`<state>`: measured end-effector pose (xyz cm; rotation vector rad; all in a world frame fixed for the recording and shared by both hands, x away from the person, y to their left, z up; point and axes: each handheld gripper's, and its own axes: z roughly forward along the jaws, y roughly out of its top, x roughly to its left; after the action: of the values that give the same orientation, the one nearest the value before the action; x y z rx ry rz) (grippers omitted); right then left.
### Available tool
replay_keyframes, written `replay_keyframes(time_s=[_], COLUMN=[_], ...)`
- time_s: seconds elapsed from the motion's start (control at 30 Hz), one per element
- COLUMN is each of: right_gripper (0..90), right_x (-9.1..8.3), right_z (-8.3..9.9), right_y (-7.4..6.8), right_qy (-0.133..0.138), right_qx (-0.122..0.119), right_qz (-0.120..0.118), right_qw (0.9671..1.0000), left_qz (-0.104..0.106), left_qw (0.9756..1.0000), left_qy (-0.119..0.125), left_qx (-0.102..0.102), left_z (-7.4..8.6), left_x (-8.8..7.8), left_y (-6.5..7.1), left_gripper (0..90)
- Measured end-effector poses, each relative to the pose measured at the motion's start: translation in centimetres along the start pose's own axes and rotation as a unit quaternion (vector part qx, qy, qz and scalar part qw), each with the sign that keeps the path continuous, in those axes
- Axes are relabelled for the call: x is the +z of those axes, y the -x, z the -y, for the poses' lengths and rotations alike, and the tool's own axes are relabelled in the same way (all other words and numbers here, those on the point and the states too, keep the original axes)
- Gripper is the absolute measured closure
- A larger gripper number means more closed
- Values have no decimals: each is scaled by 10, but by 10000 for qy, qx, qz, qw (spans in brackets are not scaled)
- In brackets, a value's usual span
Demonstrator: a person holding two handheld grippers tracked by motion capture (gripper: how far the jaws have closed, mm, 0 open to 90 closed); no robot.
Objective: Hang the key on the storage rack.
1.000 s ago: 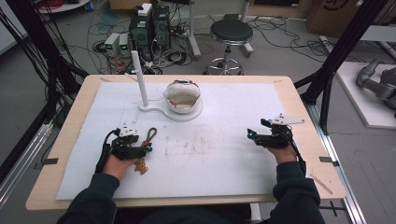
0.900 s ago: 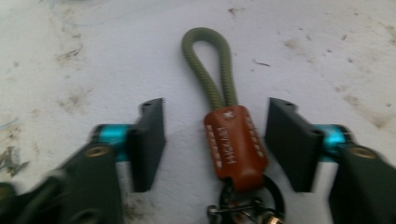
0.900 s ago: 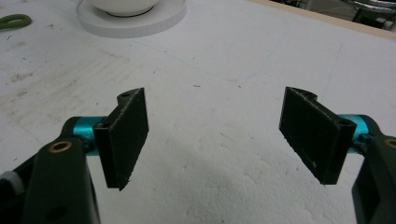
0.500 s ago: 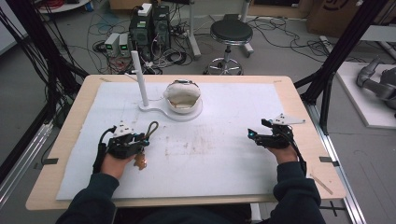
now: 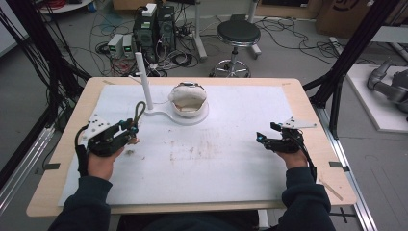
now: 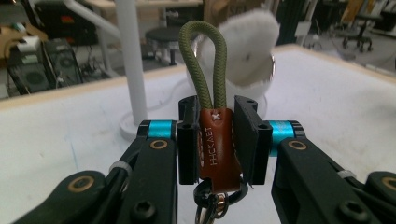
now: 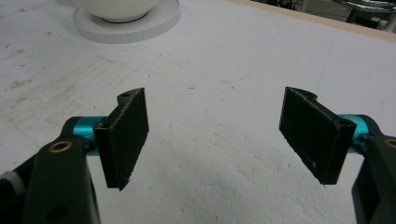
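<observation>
Left hand-held gripper (image 6: 217, 140) clamped on the brown leather tab of a keychain (image 6: 219, 144), jaws just closed onto it. Olive cord loop (image 6: 204, 60) standing upright above the pads; metal rings hanging below, probably clear of the counter (image 5: 231, 168), though hard to judge from the high view. Held near the white post (image 5: 143, 79), left of the white bowl-like stand (image 5: 188, 100). Right hand-held gripper (image 7: 217, 135) wide open, nothing between its pads, low over the white sheet, well apart from the keychain.
</observation>
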<state>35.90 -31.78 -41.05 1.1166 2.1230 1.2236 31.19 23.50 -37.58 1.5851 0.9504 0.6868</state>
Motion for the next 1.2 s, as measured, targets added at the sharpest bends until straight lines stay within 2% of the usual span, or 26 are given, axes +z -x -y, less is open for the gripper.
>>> replay_keyframes(time_s=[0.1,0.13,0.2,0.23,0.27,0.3,0.4,0.53,0.57,0.67,0.73,0.8,0.87,0.9,1.0,1.03,1.2], right_gripper=[243,243,243,243,243,243,243,243,243,243,243,243,243,243,243,243,243], right_x=[-1,-1,0,0,0,0,0,0,0,0,0,0,0,1,2,2,1], right_z=[0,0,0,0,0,0,0,0,0,0,0,0,0,1,1,1,1], right_y=[0,0,0,0,0,0,1,2,2,2,2,2,2,2,1,1,2], right_qy=[-5,-5,10,8,8,14,31,28,21,24,32,25,16,2,-22,-34,-32], right_qx=[17,19,7,4,4,3,36,43,39,40,46,56,69,70,50,44,82], right_qz=[4,4,1,4,4,2,6,4,6,-8,-9,-19,-20,-21,-40,-41,-56], right_qw=[10000,10000,10000,10000,10000,10000,10000,10000,10000,10000,10000,10000,10000,10000,10000,10000,9999], left_qz=[-112,-151,-154,-155,-155,-158,-175,-279,-345,-555,-608,-697,-722,-822,-836,-867,-880], left_qw=[9998,9995,9993,9991,9991,9988,9983,9984,9983,9978,9975,9969,9965,9949,9943,9931,9911], left_qy=[130,274,314,378,378,406,438,326,225,-7,-51,-203,-252,-407,-490,-623,-862], left_qx=[109,86,88,123,123,222,332,368,402,366,347,317,328,421,437,480,496], left_z=[-10,-18,-22,-32,-32,-42,-58,-66,-69,-68,-67,-65,-64,-63,-63,-64,-62], left_x=[-3,-4,-3,-1,-1,4,13,25,34,45,47,56,58,65,72,81,96], left_y=[-3,-6,-8,-10,-10,-11,-12,-15,-17,-23,-25,-30,-30,-30,-30,-29,-31], left_gripper=[715,714,714,714,713,714,714,714,713,713,713,713,713,713,713,713,712])
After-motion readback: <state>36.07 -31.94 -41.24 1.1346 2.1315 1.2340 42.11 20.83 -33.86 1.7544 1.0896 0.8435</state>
